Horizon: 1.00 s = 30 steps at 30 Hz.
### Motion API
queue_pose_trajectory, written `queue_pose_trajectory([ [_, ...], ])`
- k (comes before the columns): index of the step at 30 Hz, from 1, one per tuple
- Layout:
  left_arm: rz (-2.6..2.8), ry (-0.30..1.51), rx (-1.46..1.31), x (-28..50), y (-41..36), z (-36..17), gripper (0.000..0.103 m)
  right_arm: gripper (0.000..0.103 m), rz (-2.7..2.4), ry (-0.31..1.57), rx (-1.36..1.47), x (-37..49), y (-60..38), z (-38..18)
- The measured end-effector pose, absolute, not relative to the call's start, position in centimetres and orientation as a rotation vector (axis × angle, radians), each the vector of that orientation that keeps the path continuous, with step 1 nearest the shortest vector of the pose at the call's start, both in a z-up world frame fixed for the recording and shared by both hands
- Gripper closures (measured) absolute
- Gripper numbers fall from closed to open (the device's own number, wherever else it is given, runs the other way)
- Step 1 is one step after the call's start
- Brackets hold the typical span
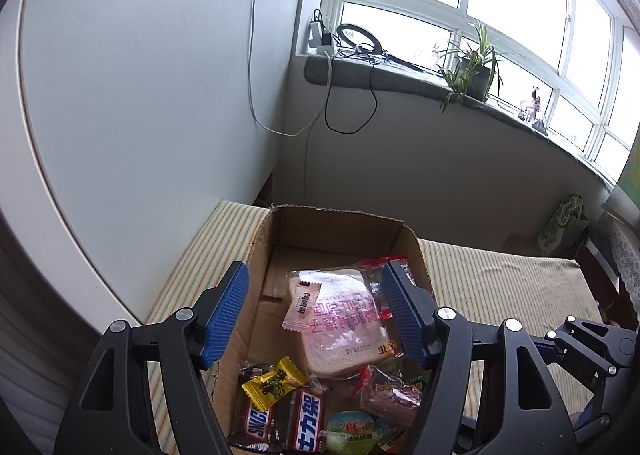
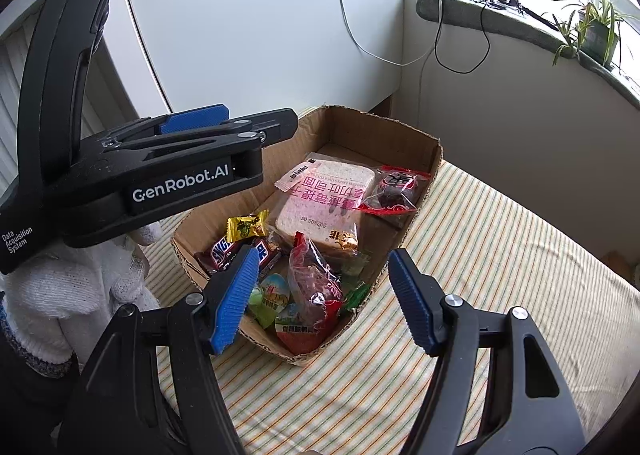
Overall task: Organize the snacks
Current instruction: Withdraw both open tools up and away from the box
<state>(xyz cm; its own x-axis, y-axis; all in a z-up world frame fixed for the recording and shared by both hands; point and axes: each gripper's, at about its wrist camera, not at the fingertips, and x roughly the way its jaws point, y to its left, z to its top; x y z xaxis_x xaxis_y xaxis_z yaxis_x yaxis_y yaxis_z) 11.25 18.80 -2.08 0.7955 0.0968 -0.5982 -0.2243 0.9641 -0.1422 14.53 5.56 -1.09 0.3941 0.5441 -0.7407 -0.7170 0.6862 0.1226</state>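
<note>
I hold both grippers spread and empty: left gripper (image 1: 316, 315), right gripper (image 2: 324, 301). The wrapped bread slice (image 1: 340, 319) lies in the cardboard box (image 1: 340, 227), between and beyond the left jaws. I judge it light, soft, with slippery film; grip the wrapper edges gently.

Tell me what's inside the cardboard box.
The brown cardboard box holds a wrapped bread slice, Snickers bar, yellow candy and red-trimmed bags. Anything beneath them is covered.
</note>
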Motion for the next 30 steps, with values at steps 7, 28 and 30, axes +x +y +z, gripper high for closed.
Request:
queue_pose_trajectory([
  [7, 0.198, 0.599, -0.202, 9.4, 18.2, -1.2, 0.029, 0.033, 0.768, 0.795, -0.243, 13.1, 4.1, -0.3],
  [28, 0.241, 0.579, -0.150, 1.8, 12.6, -1.6, 0.022, 0.009, 0.562, 0.676, -0.162, 8.8, -3.5, 1.4],
  [30, 0.248, 0.583, -0.160, 1.4, 12.3, -1.7, 0.021, 0.009, 0.556, 0.675, -0.148, 8.6, -4.0, 1.5],
])
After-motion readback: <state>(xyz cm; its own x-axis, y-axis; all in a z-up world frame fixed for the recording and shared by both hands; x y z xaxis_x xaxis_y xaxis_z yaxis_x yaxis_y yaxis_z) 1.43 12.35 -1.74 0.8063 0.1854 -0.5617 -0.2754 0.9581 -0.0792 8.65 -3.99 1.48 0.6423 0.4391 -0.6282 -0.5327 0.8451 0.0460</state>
